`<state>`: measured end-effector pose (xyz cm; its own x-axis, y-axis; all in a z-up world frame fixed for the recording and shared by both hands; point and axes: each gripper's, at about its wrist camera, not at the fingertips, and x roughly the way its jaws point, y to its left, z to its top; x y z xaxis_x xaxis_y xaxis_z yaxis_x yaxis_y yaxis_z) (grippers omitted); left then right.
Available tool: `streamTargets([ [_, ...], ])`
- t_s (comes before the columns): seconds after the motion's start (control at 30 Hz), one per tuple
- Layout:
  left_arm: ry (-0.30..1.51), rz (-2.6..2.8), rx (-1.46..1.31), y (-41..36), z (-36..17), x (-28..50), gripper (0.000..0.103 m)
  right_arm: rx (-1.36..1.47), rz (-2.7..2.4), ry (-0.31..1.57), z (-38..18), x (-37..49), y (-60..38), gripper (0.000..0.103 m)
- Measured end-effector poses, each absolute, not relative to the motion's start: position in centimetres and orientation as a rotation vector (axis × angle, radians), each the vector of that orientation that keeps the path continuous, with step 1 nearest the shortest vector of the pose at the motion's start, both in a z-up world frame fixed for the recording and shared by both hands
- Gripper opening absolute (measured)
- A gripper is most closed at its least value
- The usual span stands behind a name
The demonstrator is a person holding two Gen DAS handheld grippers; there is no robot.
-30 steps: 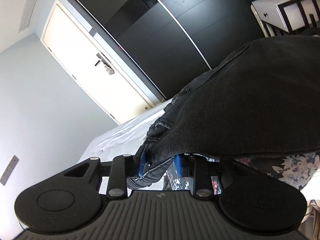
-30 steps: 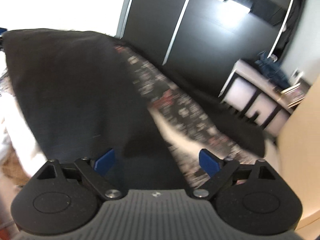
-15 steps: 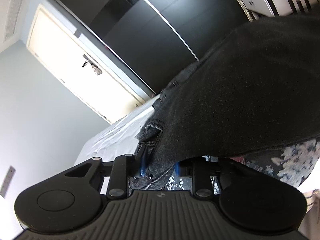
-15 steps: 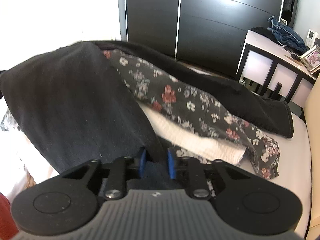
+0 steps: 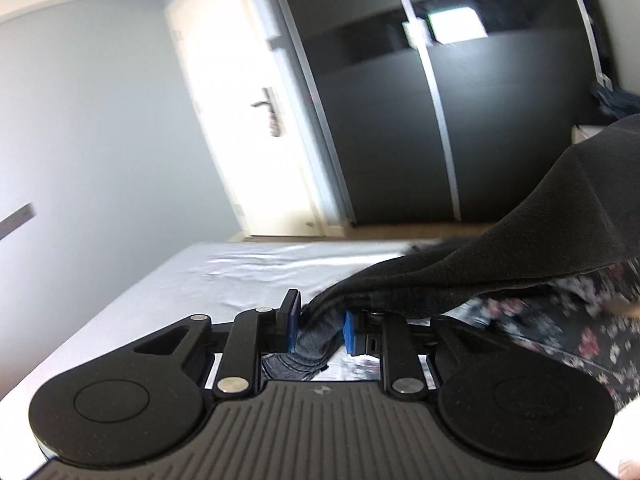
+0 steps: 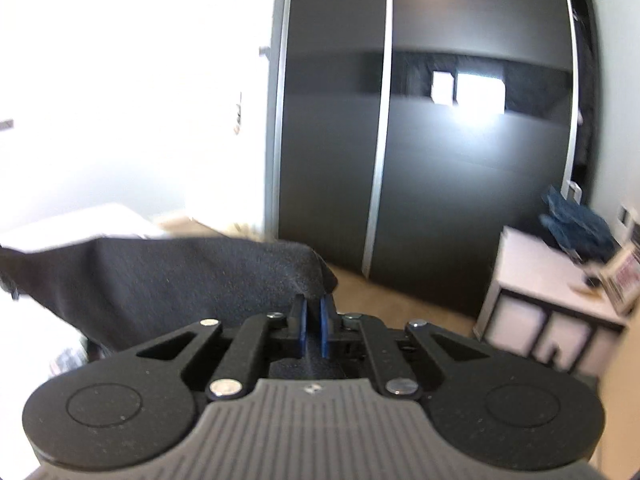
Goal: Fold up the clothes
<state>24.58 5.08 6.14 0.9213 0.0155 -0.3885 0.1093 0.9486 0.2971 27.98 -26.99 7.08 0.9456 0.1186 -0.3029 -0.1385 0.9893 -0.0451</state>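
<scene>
Above bed (image 5: 224, 280), black garment (image 5: 520, 248) hung between both grippers — left gripper (image 5: 318, 330) jaws closing on bunched hem, right gripper (image 6: 312, 326) clamped on corner. Best: keep edge taut, level — lay flat before folding.

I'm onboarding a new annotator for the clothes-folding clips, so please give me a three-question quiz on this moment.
1. True or false: the right gripper is clamped on the black knitted garment.
2. What lies on the white bed sheet beneath the lifted garment? A) a floral-print dark fabric B) a red towel C) a cardboard box
3. Fill in: the left gripper, its jaws closing, has a bunched ____ of the garment between its blue pads.

Key
1. True.
2. A, the floral-print dark fabric.
3. Edge.
</scene>
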Motion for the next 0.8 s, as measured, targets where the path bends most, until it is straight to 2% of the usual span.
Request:
streamTargets([
  [0.03, 0.388, -0.015, 0.302, 6.1, 6.8, 23.9, 0.017, -0.067, 0.154, 0.28, 8.0, 28.2, -26.3, 0.008],
  [0.1, 0.365, 0.076, 0.243, 8.6, 8.5, 22.7, 0.011, -0.069, 0.213, 0.241, 9.3, 28.4, -24.6, 0.008],
  [0.13, 0.343, 0.145, 0.217, 10.0, 9.5, 22.0, 0.0, -0.069, 0.244, 0.225, 9.9, 28.4, -23.6, 0.008],
  [0.23, 0.257, 0.359, 0.115, 16.6, 14.0, 17.7, 0.0, -0.062, 0.334, 0.191, 11.2, 28.6, -20.5, 0.008],
  [0.4, 0.3, 0.443, 0.135, 23.3, 17.8, 9.9, 0.0, -0.078, 0.476, 0.16, 12.7, 27.9, -14.3, 0.008],
  [0.57, 0.381, 0.392, 0.229, 22.9, 15.1, 6.7, 0.0, -0.1, 0.529, 0.13, 13.7, 26.5, -10.1, 0.008],
  [0.8, 0.453, 0.186, 0.328, 18.4, 9.4, 7.8, 0.001, -0.133, 0.468, 0.143, 13.3, 25.4, -11.9, 0.007],
])
